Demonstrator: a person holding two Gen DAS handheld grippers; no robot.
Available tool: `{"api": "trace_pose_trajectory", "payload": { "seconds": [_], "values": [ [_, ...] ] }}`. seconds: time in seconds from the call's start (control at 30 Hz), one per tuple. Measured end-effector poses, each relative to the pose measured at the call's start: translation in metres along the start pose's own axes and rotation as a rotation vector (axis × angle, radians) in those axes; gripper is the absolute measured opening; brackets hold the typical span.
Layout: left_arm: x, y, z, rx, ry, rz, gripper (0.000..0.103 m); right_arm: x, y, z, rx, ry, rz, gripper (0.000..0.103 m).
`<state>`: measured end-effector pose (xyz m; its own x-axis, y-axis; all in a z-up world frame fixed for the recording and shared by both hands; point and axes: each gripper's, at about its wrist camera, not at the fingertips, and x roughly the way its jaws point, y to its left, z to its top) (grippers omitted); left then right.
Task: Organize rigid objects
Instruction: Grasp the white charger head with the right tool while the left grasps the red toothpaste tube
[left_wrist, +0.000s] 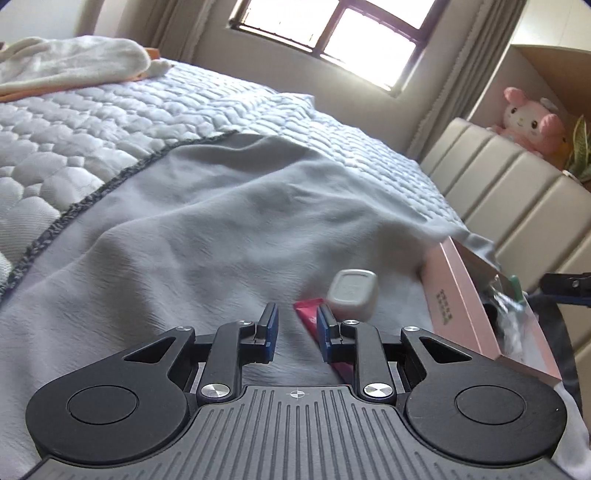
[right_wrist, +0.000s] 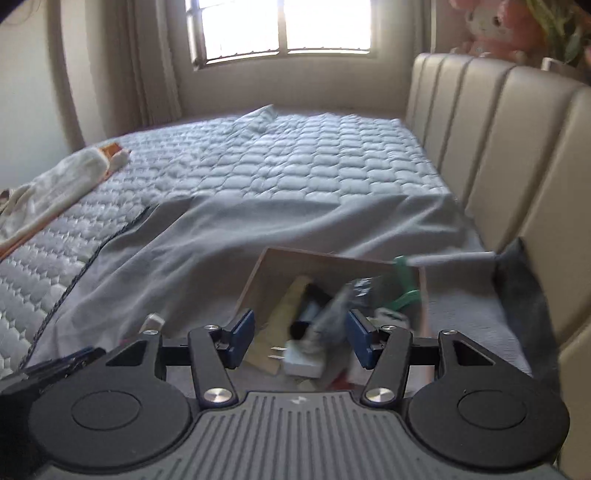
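Pink box (left_wrist: 448, 295) at bed's right edge; grey case (left_wrist: 352, 295) and red packet (left_wrist: 308, 314) just outside. Left gripper (left_wrist: 295, 332) narrowly parted, empty; right gripper (right_wrist: 299, 339) wide, empty. Best centred squarely on case before closing.

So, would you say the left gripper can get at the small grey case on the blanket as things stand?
Probably yes: the left gripper is open and empty, the grey case lies just beyond its right finger, uncovered beside the red packet.

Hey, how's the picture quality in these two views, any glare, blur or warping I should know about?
Left wrist view: window blown out white, walls bowed by the fisheye, gray blanket and small white case fairly sharp. Right wrist view: window also overexposed, box contents and headboard smeared by motion blur.
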<state>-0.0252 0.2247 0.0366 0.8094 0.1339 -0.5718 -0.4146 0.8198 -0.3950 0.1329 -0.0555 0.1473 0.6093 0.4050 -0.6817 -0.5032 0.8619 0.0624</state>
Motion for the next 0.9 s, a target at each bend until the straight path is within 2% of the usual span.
{"api": "trace_pose_trajectory", "payload": {
  "seconds": [0.13, 0.2, 0.33, 0.47, 0.53, 0.57, 0.7, 0.9],
  "values": [
    [-0.008, 0.013, 0.008, 0.027, -0.008, 0.089, 0.025, 0.051, 0.076, -0.001, -0.063, 0.067, 0.123, 0.055],
    [-0.006, 0.014, 0.007, 0.044, 0.017, 0.096, 0.025, 0.080, 0.109, -0.004, -0.078, 0.121, 0.171, 0.055],
    [-0.001, 0.014, 0.004, 0.054, 0.048, 0.105, 0.025, 0.131, 0.145, -0.011, -0.068, 0.189, 0.131, 0.055],
    [0.003, 0.013, 0.002, 0.063, 0.064, 0.094, 0.025, 0.163, 0.151, -0.014, -0.043, 0.233, 0.127, 0.055],
    [0.004, 0.014, 0.001, 0.063, 0.068, 0.097, 0.025, 0.167, 0.151, -0.015, -0.028, 0.232, 0.139, 0.052],
    [0.005, 0.014, 0.001, 0.062, 0.070, 0.097, 0.025, 0.167, 0.152, -0.014, -0.029, 0.235, 0.153, 0.041],
    [0.006, 0.012, -0.001, 0.063, 0.075, 0.096, 0.025, 0.145, 0.153, -0.012, -0.086, 0.206, 0.197, 0.022],
    [0.011, 0.009, -0.003, 0.072, 0.088, 0.096, 0.025, 0.090, 0.147, -0.019, -0.133, 0.173, 0.264, 0.020]
  ]
}}
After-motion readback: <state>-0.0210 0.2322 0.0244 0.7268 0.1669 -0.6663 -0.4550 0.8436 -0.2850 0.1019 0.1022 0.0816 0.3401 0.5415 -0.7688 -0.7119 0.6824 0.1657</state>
